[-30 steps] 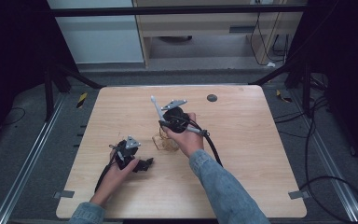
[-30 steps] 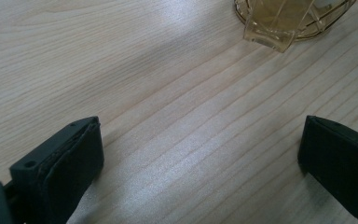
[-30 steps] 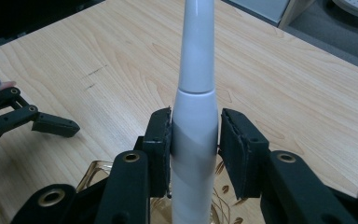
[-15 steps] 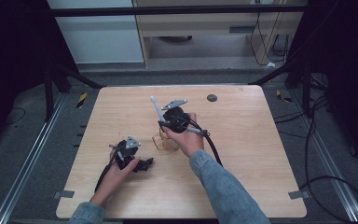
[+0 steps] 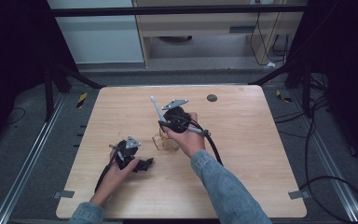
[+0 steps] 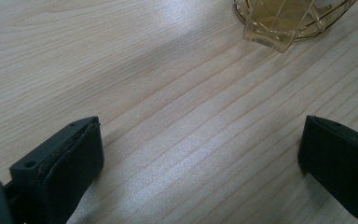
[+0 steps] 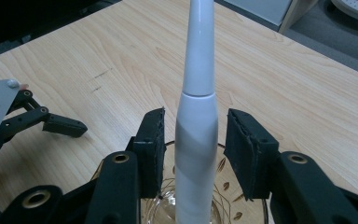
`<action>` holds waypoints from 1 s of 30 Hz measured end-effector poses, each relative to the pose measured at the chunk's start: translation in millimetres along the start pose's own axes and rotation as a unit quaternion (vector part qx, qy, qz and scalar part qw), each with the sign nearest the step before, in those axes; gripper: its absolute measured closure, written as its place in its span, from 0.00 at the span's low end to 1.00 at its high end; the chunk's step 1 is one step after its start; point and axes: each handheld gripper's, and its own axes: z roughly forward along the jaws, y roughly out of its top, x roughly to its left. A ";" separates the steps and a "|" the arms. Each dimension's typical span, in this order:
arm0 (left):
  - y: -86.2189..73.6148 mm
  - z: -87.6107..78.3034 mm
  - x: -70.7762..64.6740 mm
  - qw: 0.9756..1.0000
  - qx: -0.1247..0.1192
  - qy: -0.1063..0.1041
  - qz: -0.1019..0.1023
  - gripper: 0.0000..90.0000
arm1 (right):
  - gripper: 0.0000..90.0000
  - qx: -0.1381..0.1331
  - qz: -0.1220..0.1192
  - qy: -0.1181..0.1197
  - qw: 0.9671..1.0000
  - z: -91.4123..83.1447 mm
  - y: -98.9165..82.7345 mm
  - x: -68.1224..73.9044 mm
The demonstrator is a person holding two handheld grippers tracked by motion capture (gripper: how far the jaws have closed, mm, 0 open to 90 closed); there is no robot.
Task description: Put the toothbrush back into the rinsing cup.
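no readable text, labels, numbers anywhere

Light wood table; small dark disc near far edge.

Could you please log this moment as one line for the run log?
right gripper: open around white electric toothbrush standing in glass holder | left gripper: open, low over wooden table, holding nothing
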 end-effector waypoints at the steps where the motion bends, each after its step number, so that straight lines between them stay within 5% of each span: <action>1: 0.0 0.0 0.0 1.000 0.000 0.000 0.000 0.00 | 0.64 0.000 0.001 0.001 1.000 -1.2 0.2 0.1; 30: 0.0 0.0 0.0 1.000 0.000 0.000 0.000 0.00 | 0.56 -0.001 0.004 -0.011 1.000 -26.5 -5.0 -10.0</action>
